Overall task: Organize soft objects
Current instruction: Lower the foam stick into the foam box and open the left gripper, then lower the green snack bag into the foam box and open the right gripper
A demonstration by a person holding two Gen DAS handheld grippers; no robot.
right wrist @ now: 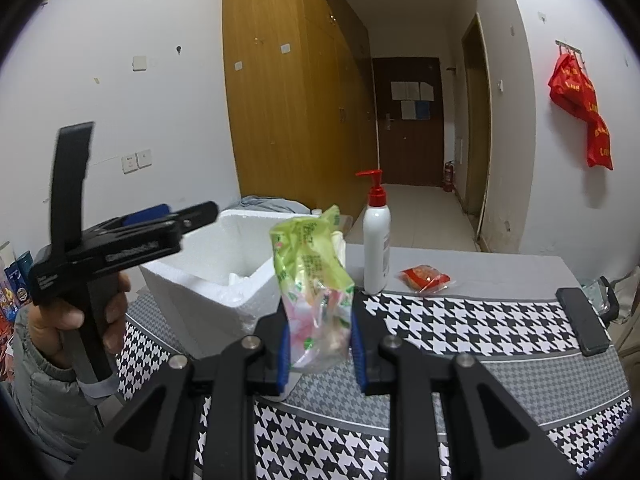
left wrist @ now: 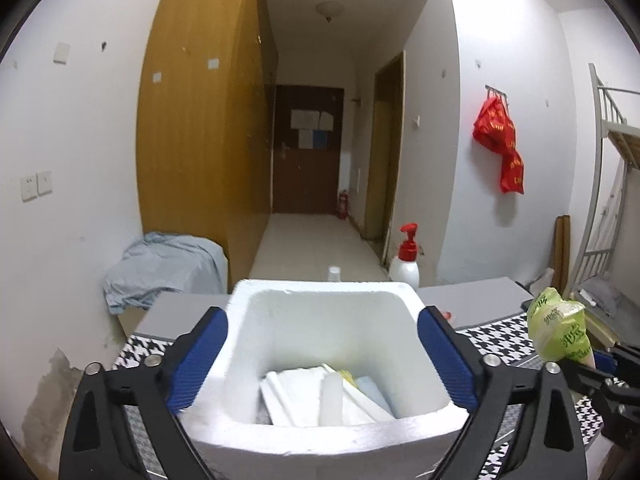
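Observation:
A white foam box (left wrist: 324, 360) sits on the houndstooth cloth; it also shows in the right wrist view (right wrist: 216, 268). Several white and pale soft packs (left wrist: 320, 396) lie inside it. My left gripper (left wrist: 322, 360) is open, with its blue pads on either side of the box, above it. My right gripper (right wrist: 318, 344) is shut on a green and pink plastic tissue pack (right wrist: 316, 280) and holds it upright above the table, just right of the box. The pack also shows at the right edge of the left wrist view (left wrist: 560, 328).
A white pump bottle with a red top (right wrist: 376, 248) stands behind the cloth, also visible in the left wrist view (left wrist: 406, 264). A small red packet (right wrist: 426, 276) lies on the grey table to its right. A black block (right wrist: 582, 320) lies at the cloth's right edge.

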